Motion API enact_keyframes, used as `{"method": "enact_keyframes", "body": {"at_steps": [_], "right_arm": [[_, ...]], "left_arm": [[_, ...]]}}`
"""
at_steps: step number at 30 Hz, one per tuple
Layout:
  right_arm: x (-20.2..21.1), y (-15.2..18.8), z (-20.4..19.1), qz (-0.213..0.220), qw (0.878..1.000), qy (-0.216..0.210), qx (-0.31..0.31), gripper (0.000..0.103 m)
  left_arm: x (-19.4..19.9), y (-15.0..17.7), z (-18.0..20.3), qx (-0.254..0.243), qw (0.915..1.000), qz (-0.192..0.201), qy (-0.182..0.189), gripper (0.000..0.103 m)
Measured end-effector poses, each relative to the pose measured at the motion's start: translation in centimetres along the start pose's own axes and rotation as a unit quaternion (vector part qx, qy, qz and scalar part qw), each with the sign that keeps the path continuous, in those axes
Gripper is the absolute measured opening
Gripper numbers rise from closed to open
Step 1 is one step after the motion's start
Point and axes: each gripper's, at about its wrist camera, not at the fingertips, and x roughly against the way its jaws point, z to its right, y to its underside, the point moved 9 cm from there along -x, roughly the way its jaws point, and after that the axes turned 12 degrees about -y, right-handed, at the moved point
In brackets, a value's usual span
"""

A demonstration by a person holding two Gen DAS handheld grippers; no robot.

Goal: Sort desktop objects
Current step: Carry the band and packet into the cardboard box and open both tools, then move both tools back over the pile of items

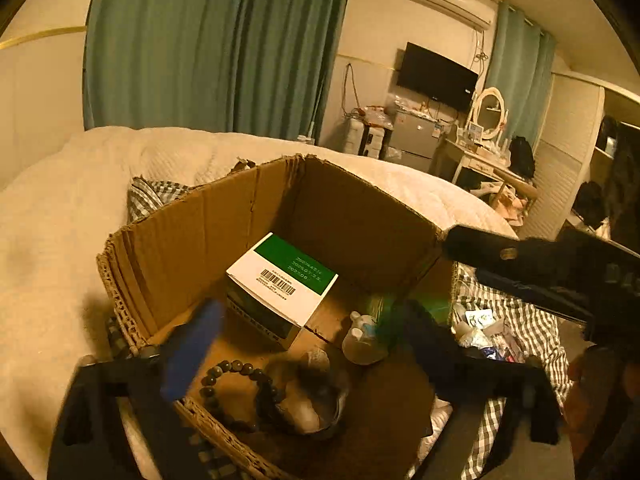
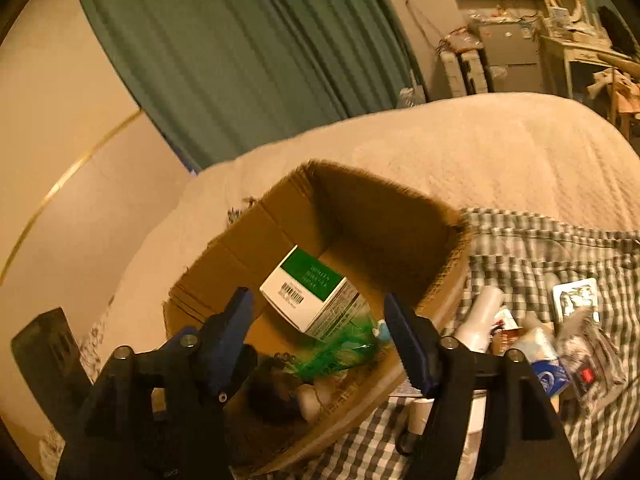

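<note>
A torn-edged cardboard box (image 1: 192,236) sits on a checked cloth (image 2: 532,248) spread over a pale quilted bed (image 1: 48,240), and both grippers hang above its open top. The left gripper (image 1: 308,344) has its 2 blue-padded fingers spread wide with nothing between them; motion blur smears both pads. The right gripper (image 2: 326,336) is likewise spread wide and holds nothing, its fingers framing the box's near wall. Inside the box lies a white carton with a green panel and a barcode (image 1: 282,278), tilted on one edge against the left wall. Below it on the box floor are a dark bead bracelet (image 1: 236,392), a small clear bottle with a white cap (image 1: 362,340) and a blurred green thing (image 2: 340,350) that cannot be made out clearly. Outside the box, on the cloth to its right, a heap of unsorted objects waits: a white tube (image 2: 482,316), a blue-and-white packet (image 2: 550,376), a clear bag with a red spot (image 2: 592,368) and a small printed card (image 2: 576,294).
</note>
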Motion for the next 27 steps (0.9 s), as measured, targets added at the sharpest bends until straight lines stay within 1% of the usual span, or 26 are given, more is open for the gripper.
{"method": "enact_keyframes", "body": {"at_steps": [2, 4, 5, 6, 8, 9, 10, 12, 15, 18, 20, 22, 23, 25, 27], "right_arm": [[2.6, -0.3, 0.0, 0.014, 1.000, 0.016, 0.015, 0.068], [6.1, -0.2, 0.1, 0.030, 0.998, 0.041, 0.034, 0.068], [7.9, 0.0, 0.2, 0.034, 0.997, 0.052, 0.041, 0.069], [10.7, 0.5, 0.5, 0.041, 0.996, 0.068, 0.050, 0.071], [13.4, 1.2, 0.9, 0.051, 0.993, 0.090, 0.059, 0.072], [15.4, 2.0, 1.4, 0.058, 0.990, 0.107, 0.065, 0.072], [16.5, 2.4, 1.9, 0.063, 0.988, 0.118, 0.070, 0.072], [19.2, 4.4, 3.5, 0.070, 0.983, 0.152, 0.076, 0.072], [20.5, 7.7, 7.1, 0.061, 0.979, 0.184, 0.055, 0.072], [21.0, 11.0, 10.4, 0.061, 0.978, 0.198, 0.031, 0.072], [20.4, 12.3, 12.8, 0.041, 0.978, 0.203, 0.007, 0.072], [19.3, 12.8, 14.6, 0.024, 0.982, 0.185, -0.015, 0.072], [18.7, 12.6, 15.3, 0.018, 0.983, 0.184, -0.021, 0.072], [17.7, 11.7, 16.1, 0.015, 0.982, 0.186, -0.011, 0.072], [16.3, 10.9, 16.8, 0.004, 0.982, 0.189, 0.021, 0.072]], "left_arm": [[1.1, 0.0, 0.3, 0.003, 0.9999, 0.006, 0.010, 0.096], [2.4, 0.1, 0.4, 0.008, 0.9999, 0.010, 0.009, 0.096], [2.6, -0.1, 0.4, 0.009, 0.9999, 0.010, 0.010, 0.097], [3.5, 0.2, 0.5, 0.011, 0.9998, 0.011, 0.011, 0.097], [4.9, 0.9, 1.0, 0.012, 0.9997, 0.009, 0.018, 0.097], [5.7, 1.4, 1.5, 0.014, 0.9995, 0.007, 0.026, 0.097], [6.5, 1.8, 2.3, 0.016, 0.9992, 0.006, 0.037, 0.097], [8.0, 2.6, 4.2, 0.017, 0.9978, 0.004, 0.063, 0.097], [9.4, 4.5, 7.3, 0.000, 0.9957, -0.003, 0.092, 0.099], [9.3, 7.3, 9.6, -0.028, 0.9947, -0.016, 0.098, 0.099], [8.3, 9.2, 10.8, -0.043, 0.9938, -0.034, 0.096, 0.099], [6.6, 11.0, 11.8, -0.060, 0.9934, -0.059, 0.079, 0.099], [5.6, 11.7, 12.3, -0.066, 0.9927, -0.071, 0.072, 0.099], [4.1, 12.7, 12.7, -0.069, 0.9915, -0.086, 0.069, 0.099], [2.4, 13.6, 13.0, -0.067, 0.9905, -0.101, 0.063, 0.099]]}}
